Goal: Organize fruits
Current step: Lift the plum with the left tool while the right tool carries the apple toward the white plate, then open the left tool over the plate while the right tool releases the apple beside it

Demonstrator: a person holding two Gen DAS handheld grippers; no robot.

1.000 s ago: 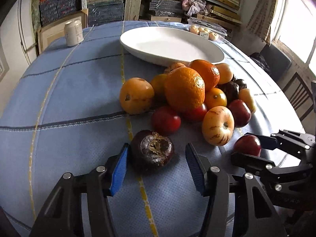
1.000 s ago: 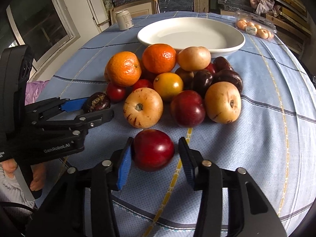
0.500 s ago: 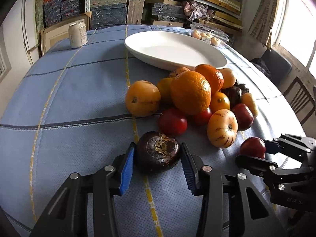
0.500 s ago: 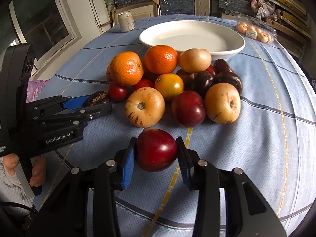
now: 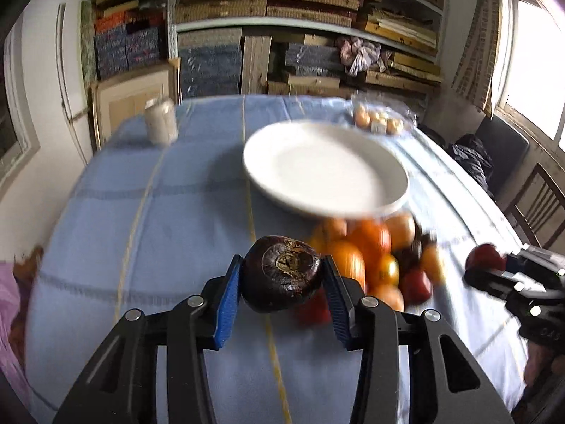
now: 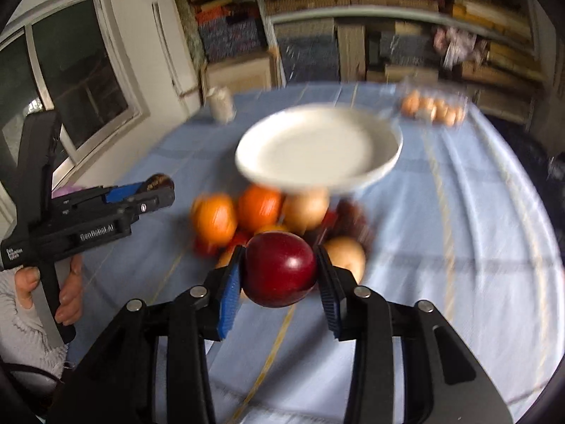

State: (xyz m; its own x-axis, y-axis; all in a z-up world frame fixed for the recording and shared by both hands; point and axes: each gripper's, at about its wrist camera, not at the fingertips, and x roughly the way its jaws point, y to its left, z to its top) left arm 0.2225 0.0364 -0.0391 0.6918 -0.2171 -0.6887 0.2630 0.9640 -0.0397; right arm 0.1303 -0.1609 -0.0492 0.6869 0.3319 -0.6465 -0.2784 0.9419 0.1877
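Mangosteen (image 5: pixel 282 272) sits clamped in my left gripper (image 5: pixel 282 282); my right gripper (image 6: pixel 279 279) clamps a plum (image 6: pixel 279 269). Plate (image 5: pixel 325 166) lies at twelve o'clock beyond the fruit pile (image 5: pixel 374 258).

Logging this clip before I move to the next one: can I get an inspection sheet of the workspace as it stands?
Surface: table under a blue cloth with yellow stripes.
Job's things: white plate bare; fruit pile in front of it, blurred.
Clutter: can; clear pack of small fruits, both beyond the plate.
Grippers: left gripper shut on dark purple fruit; right gripper shut on red fruit.
Cables: nothing seen.
Surroundings: stacked shelves, windows, chair.
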